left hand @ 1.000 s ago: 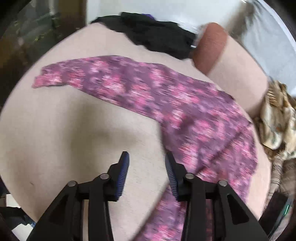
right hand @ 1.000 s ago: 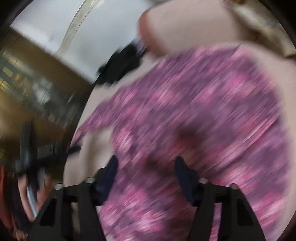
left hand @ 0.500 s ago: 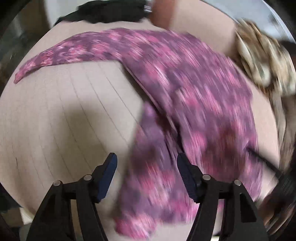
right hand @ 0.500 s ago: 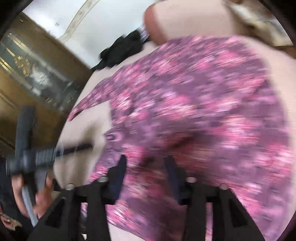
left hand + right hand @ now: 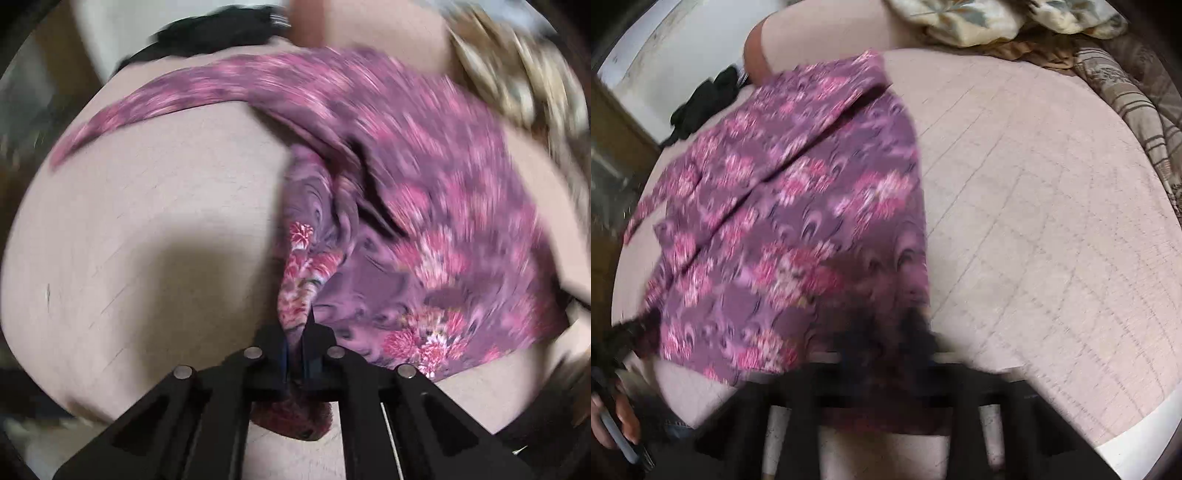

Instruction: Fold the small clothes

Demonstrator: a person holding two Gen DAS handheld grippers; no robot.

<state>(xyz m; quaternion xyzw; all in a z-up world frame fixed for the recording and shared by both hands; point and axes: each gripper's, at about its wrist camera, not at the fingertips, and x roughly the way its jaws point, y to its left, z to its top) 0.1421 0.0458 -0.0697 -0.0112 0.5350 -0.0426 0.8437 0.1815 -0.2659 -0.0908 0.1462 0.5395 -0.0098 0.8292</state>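
Left gripper (image 5: pixel 297 350): jaws pressed together, pinching a bunched near corner of the purple floral garment (image 5: pixel 406 221). A fold of the cloth hangs below the jaws.

Right gripper (image 5: pixel 886 354): heavily blurred in the right wrist view. The jaws sit at the near hem of the purple floral garment (image 5: pixel 798 221) and look drawn together over it; whether they actually hold cloth cannot be told.

Location of the garment: it lies on the pink bed cover (image 5: pixel 147 240), with its near edge at both grippers. From that edge the body spreads away in loose folds. One narrow strip runs out to the far left of the garment's body.

To the right of the garment, the pink bed cover (image 5: pixel 1052 221) is bare quilted surface.

Beyond the garment's far edge: a black garment (image 5: pixel 214 37) lies on the cover, and a beige patterned blanket (image 5: pixel 997 18) lies bunched to the far right. A striped brown cloth (image 5: pixel 1137 92) lies beside that blanket.
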